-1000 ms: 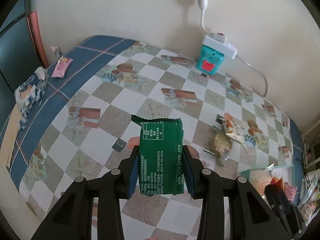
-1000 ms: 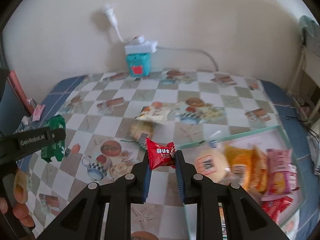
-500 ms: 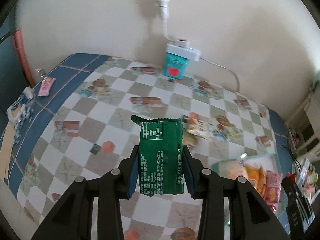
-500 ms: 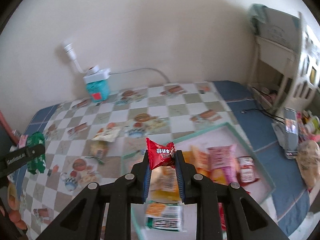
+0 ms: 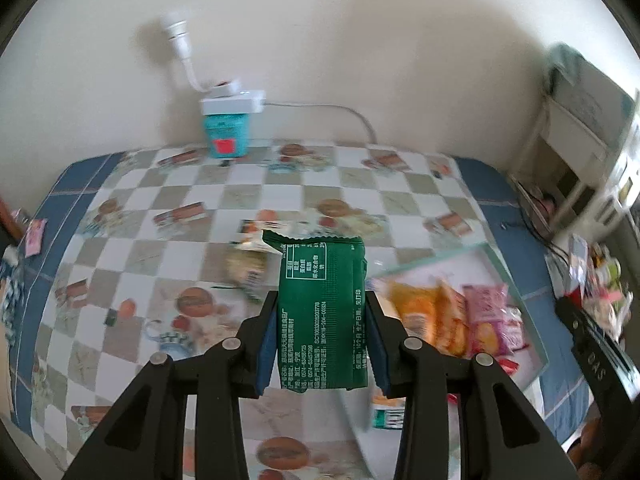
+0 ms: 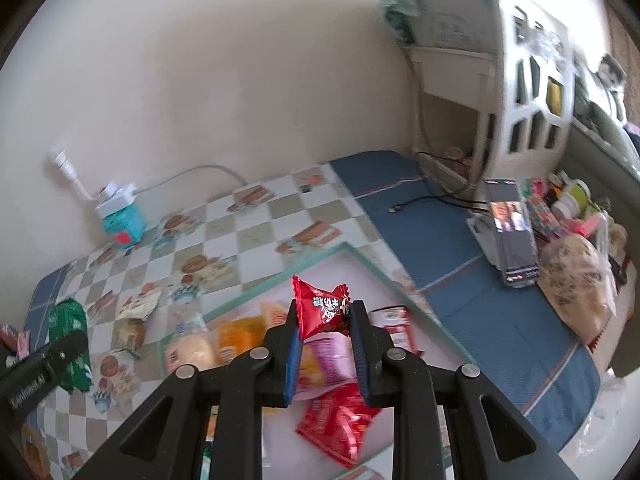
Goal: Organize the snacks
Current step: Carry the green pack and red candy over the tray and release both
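Observation:
My left gripper [image 5: 322, 312] is shut on a green snack packet [image 5: 323, 312], held upright above the checkered tablecloth, just left of a shallow tray with a pale green rim [image 5: 440, 258]. Orange and pink snack bags [image 5: 460, 316] lie in that tray. My right gripper [image 6: 324, 318] is shut on a small red candy packet [image 6: 322, 308], which hangs over the same tray [image 6: 256, 290]. Below it lie orange, pink and red packets [image 6: 340, 426]. In the right wrist view the green packet [image 6: 68, 328] and the left gripper's body show at the far left.
Two loose snack packs [image 5: 248, 260] lie on the cloth left of the tray. A teal box with a white power strip [image 5: 228, 128] stands at the wall. A phone on a stand [image 6: 510, 232], a bag and clutter crowd the right side near a white shelf unit [image 6: 520, 80].
Both grippers have swung to the right with their packets, from the left part of the table to the tray. The red candy now hangs over the tray's middle. Both grips stayed shut.

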A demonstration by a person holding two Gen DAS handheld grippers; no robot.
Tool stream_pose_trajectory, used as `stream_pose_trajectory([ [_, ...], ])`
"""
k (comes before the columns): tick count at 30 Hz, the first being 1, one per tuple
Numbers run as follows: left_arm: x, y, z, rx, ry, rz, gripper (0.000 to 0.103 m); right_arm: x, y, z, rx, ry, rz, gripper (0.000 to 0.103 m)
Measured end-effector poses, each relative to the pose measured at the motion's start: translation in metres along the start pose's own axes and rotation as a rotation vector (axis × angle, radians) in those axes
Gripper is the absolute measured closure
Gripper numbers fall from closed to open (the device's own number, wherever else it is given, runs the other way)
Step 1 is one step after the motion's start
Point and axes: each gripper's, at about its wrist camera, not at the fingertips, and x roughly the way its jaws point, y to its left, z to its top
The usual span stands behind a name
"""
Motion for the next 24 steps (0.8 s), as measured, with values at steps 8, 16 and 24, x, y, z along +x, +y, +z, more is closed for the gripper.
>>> stream_pose_trajectory([
  [8, 0.008, -0.056, -0.014, 0.117, 0.041, -0.060, 0.062, 0.009, -0.046, 0.000, 0.097, 0.042, -0.071, 0.079],
  [16, 0.025, -0.089, -0.029, 0.190, 0.104, -0.079, 0.062, 0.031, -0.066, -0.009, 0.151, 0.130, -0.111, 0.079],
  [24, 0.050, -0.105, -0.044, 0.232, 0.183, -0.069, 0.062, 0.066, -0.073, -0.028, 0.191, 0.273, -0.128, 0.079],
])
